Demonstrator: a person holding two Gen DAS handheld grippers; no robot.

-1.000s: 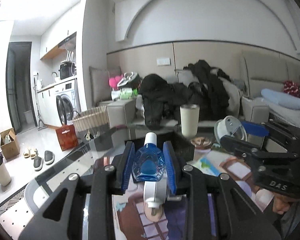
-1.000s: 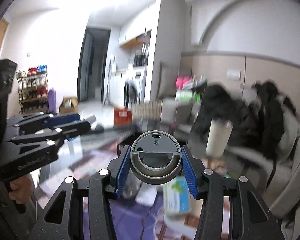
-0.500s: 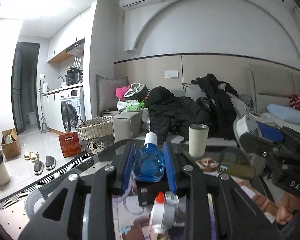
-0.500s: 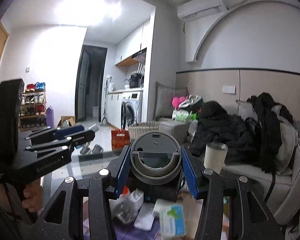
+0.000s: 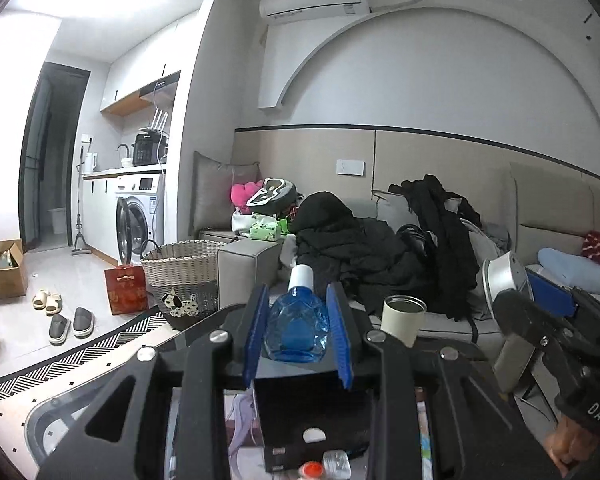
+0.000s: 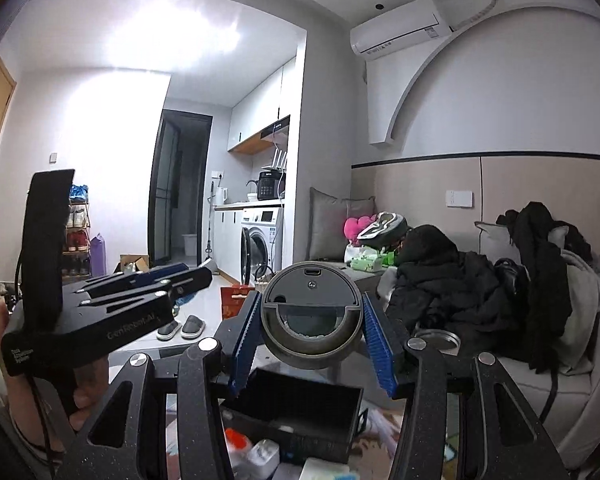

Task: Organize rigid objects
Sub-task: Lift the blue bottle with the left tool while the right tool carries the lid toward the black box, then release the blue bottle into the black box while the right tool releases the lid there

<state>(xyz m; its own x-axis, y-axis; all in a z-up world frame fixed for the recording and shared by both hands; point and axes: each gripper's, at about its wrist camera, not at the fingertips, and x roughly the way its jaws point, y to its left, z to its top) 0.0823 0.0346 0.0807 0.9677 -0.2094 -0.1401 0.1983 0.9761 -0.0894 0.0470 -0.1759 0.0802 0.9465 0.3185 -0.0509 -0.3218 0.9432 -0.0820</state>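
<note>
My left gripper is shut on a small blue bottle with a white cap, held up above an open black box. My right gripper is shut on a round grey device with a dark window, held above the same black box. The right gripper with the grey device also shows at the right of the left wrist view. The left gripper shows at the left of the right wrist view.
A cream cup stands behind the box on the glass table. Small white and red items lie in front of the box. A sofa piled with dark clothes is behind. A wicker basket stands on the floor at left.
Both grippers have risen and tilted up with their objects held. The black box has come under them, and the table items have dropped low in view.
</note>
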